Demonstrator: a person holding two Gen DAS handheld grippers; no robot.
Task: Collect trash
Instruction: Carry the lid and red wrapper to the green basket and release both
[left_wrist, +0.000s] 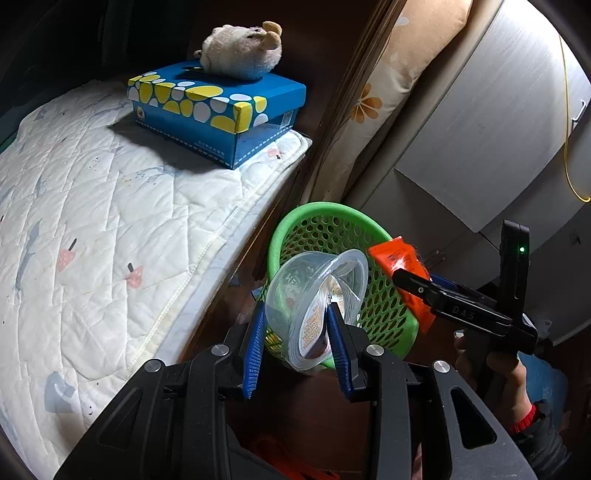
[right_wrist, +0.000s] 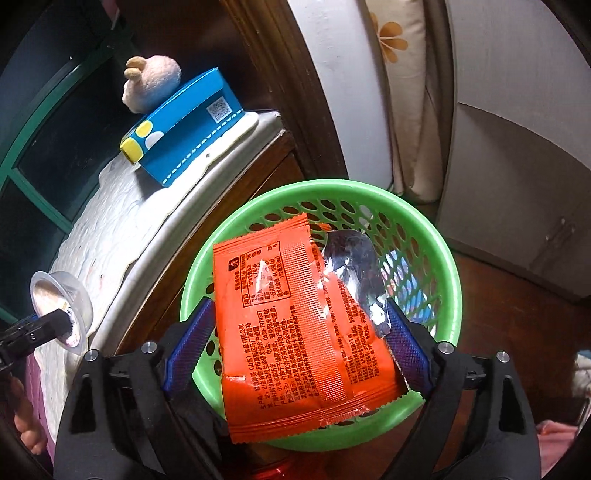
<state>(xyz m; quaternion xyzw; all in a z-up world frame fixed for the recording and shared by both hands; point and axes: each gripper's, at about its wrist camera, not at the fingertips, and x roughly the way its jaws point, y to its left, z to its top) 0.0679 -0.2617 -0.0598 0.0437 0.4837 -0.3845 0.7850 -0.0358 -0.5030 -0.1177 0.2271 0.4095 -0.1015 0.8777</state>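
Note:
My left gripper (left_wrist: 295, 317) is shut on a clear plastic cup (left_wrist: 314, 295) with a peeled lid, held in front of the green perforated basket (left_wrist: 332, 229). My right gripper (right_wrist: 295, 332) has its blue pads wide apart, with an orange snack wrapper (right_wrist: 295, 332) between them, over the green basket (right_wrist: 436, 251). From the left wrist view the right gripper (left_wrist: 402, 275) pinches that orange wrapper (left_wrist: 399, 258) at the basket's rim. The cup (right_wrist: 61, 299) and left gripper (right_wrist: 55, 319) also show in the right wrist view, far left.
A quilted white pad (left_wrist: 92, 221) covers a wooden cabinet (right_wrist: 229, 206) left of the basket. A blue tissue box (left_wrist: 218, 107) with a plush toy (left_wrist: 240, 48) sits on it. A floral cushion (left_wrist: 373, 103) and grey cabinets (left_wrist: 480, 129) stand behind.

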